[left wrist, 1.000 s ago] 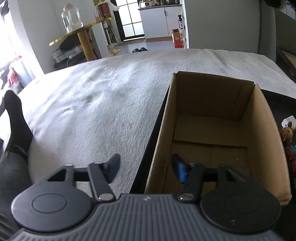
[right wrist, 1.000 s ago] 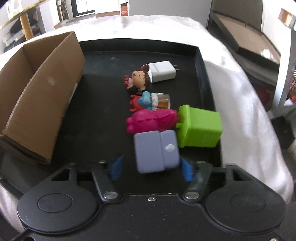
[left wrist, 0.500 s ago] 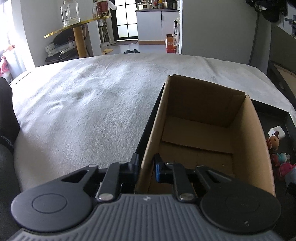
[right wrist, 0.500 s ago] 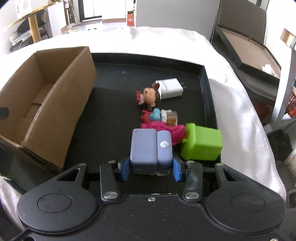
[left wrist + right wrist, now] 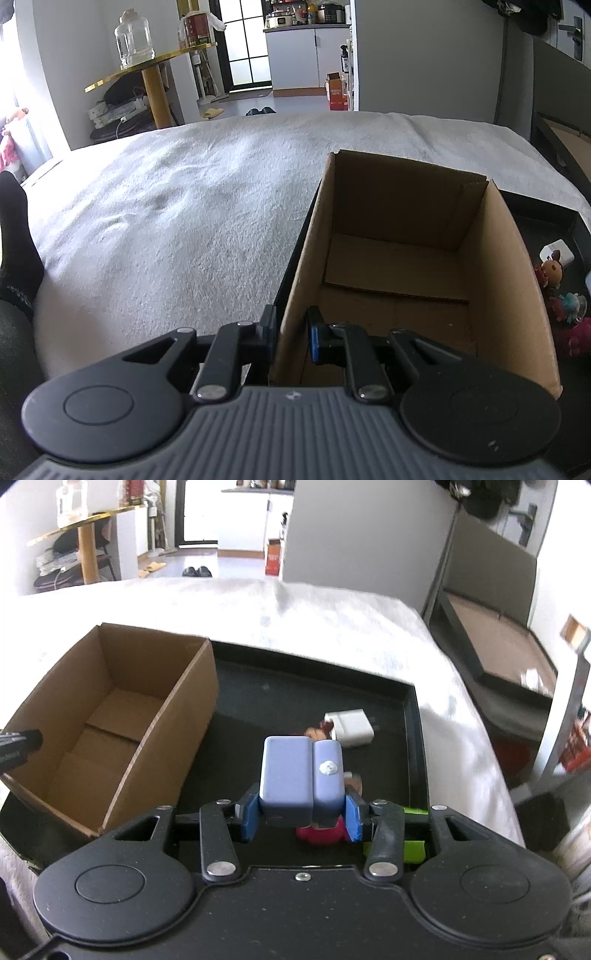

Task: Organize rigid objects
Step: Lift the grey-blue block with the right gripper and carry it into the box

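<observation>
Pinching the near wall of the cardboard box [image 5: 413, 258], left claw [image 5: 291, 328], right claw [image 5: 300, 814] clamping a lavender block [image 5: 301, 775] (lifted clear) above the black tray [image 5: 413, 716], toys beneath.

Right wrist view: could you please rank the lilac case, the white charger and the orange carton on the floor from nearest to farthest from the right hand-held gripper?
1. Lilac case: clamped between the right hand-held gripper fingers.
2. White charger: on the black tray, ahead and slightly right.
3. Orange carton: on the floor beyond the bed.
</observation>
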### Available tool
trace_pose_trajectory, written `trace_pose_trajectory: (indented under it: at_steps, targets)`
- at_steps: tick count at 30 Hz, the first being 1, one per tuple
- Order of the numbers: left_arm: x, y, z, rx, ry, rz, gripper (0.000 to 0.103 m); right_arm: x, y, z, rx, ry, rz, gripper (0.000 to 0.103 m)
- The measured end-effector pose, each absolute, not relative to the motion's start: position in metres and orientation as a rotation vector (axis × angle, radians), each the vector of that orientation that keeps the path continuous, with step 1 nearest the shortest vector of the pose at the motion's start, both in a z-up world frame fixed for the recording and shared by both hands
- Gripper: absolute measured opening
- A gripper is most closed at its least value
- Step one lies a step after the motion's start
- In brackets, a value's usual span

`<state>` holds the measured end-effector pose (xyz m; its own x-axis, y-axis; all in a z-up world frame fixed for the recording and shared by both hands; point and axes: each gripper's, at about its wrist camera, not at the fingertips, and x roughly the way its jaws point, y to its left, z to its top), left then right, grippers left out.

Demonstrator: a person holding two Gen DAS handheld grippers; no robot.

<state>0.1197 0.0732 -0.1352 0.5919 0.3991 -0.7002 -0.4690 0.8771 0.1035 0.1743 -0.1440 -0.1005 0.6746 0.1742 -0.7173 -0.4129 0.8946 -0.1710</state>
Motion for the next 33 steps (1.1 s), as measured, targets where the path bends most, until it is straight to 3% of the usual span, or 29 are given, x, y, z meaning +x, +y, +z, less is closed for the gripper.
trace_pose_trajectory:
  at_steps: [33]
  targets:
    - [0.119,0.08,-0.137,-0.118,0.776,0.475,0.015,0.17,-0.066,-0.079,-0.606,0.488,0.714,0.044]
